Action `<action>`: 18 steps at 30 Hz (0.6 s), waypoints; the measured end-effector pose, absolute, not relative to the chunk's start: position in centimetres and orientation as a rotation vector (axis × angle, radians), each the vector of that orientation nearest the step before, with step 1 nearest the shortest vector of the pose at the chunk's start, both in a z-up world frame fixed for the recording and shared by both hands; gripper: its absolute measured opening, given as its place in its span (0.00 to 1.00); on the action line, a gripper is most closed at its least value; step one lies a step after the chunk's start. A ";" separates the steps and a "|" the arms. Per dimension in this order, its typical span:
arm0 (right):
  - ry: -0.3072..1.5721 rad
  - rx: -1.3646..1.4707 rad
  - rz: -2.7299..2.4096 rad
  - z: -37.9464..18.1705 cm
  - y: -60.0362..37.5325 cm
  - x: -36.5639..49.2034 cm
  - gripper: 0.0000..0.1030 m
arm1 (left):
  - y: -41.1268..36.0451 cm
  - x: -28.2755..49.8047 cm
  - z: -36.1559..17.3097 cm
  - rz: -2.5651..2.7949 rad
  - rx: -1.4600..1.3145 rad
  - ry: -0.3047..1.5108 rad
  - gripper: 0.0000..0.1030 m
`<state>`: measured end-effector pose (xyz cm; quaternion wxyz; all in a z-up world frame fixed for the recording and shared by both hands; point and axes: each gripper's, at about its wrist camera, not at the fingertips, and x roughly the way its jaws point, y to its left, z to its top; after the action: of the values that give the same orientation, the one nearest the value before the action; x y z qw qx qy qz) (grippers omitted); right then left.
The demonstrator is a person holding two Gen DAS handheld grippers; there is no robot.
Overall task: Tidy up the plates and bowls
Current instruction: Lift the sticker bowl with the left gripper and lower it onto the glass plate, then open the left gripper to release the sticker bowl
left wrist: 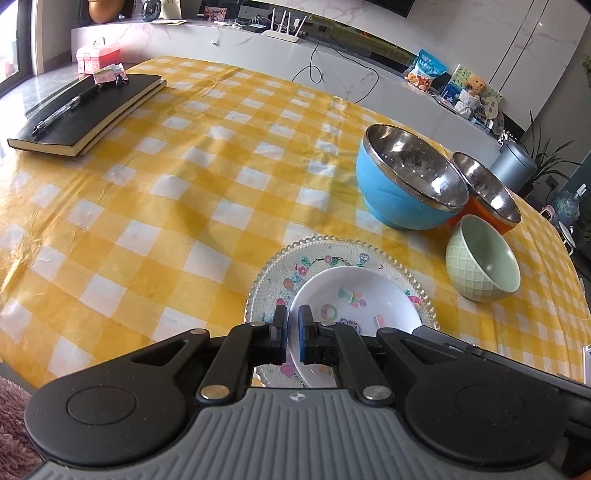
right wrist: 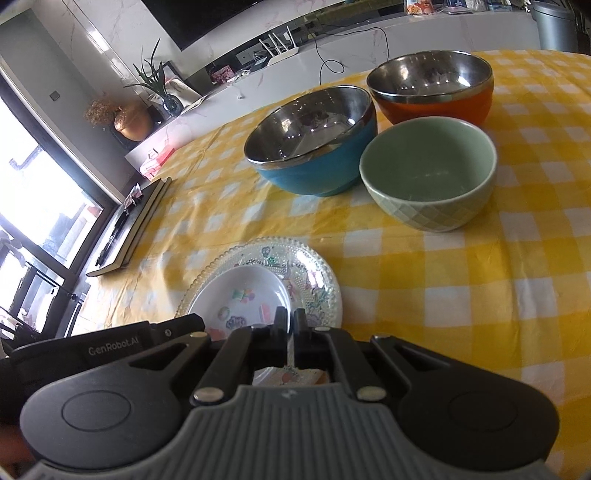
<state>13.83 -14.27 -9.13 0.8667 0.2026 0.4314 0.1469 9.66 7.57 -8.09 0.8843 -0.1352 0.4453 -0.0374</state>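
A small white dish point(left wrist: 354, 295) with cartoon prints lies on a clear beaded glass plate point(left wrist: 273, 266) near the table's front edge. My left gripper point(left wrist: 292, 314) is shut on the white dish's near rim. My right gripper point(right wrist: 290, 317) is shut on the glass plate's point(right wrist: 317, 280) near rim; the white dish point(right wrist: 240, 291) lies to its left. Behind stand a blue steel-lined bowl point(left wrist: 391, 192) point(right wrist: 314, 166), an orange steel-lined bowl point(left wrist: 487, 192) point(right wrist: 436, 99) and a green ceramic bowl point(left wrist: 480, 266) point(right wrist: 428, 177), all upright and close together.
The table has a yellow checked cloth point(left wrist: 166, 177). Two black notebooks point(left wrist: 85, 114) with a pen lie at the far left. A pink box point(left wrist: 98, 55) stands behind them. A counter with a router point(left wrist: 284, 31), cables and snacks runs behind the table.
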 end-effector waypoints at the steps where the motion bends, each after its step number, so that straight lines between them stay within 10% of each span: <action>1: 0.898 0.418 0.307 -9.1 -14.2 13.8 0.00 | 7.6 9.7 -8.2 -0.081 -0.283 0.927 0.05; 18: 0.860 0.363 0.316 -9.2 -13.9 13.9 0.05 | 7.4 9.7 -8.1 -0.095 -0.289 0.901 0.12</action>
<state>13.92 -13.88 -9.21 0.8810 0.1744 0.4126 0.1519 9.70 7.44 -8.10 0.8891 -0.1392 0.4337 -0.0459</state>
